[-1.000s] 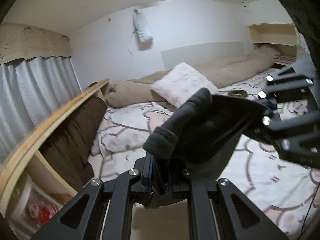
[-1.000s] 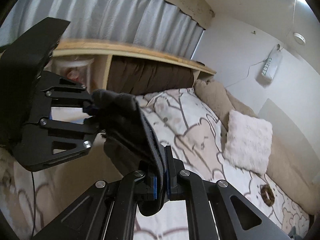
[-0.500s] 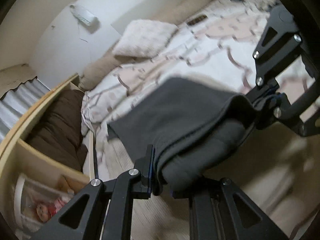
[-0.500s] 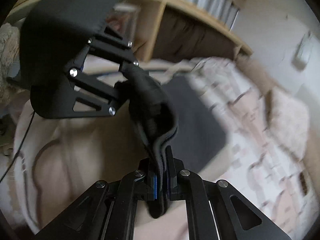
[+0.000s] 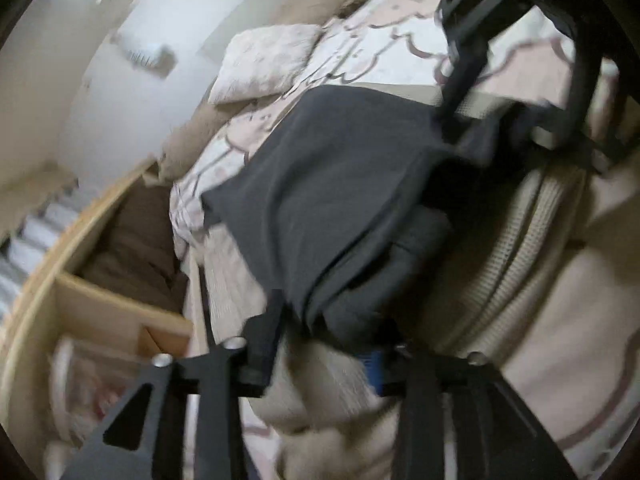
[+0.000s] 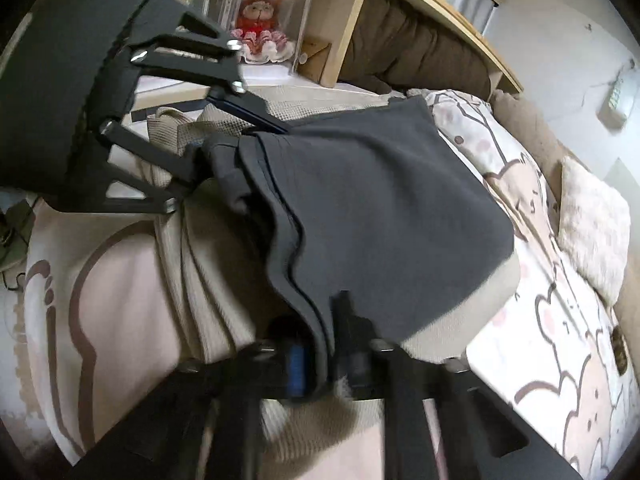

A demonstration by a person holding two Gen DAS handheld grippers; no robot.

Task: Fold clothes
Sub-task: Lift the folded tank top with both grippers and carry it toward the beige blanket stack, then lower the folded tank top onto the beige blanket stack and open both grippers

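Note:
A dark grey garment [image 5: 340, 184] lies folded over on top of beige folded clothes [image 5: 508, 240] on the bed; it also shows in the right wrist view [image 6: 380, 216]. My left gripper [image 5: 320, 340] has its jaws spread apart around the garment's near edge. It shows from the side in the right wrist view [image 6: 224, 128]. My right gripper [image 6: 326, 360] has its jaws parted with the garment's folded edge between them. It shows in the left wrist view [image 5: 480, 132] at the garment's far corner.
The bed has a pink-and-white patterned sheet [image 6: 560, 344], a fluffy white pillow [image 5: 264, 64] and a tan rolled blanket [image 6: 532, 136]. A wooden shelf unit [image 6: 344, 36] beside the bed holds a brown quilt [image 6: 420, 48] and a doll in a clear case [image 6: 260, 24].
Both grippers came down from mid-air to the bed with the grey garment. The garment now lies spread over the beige clothes and both grippers' jaws have opened.

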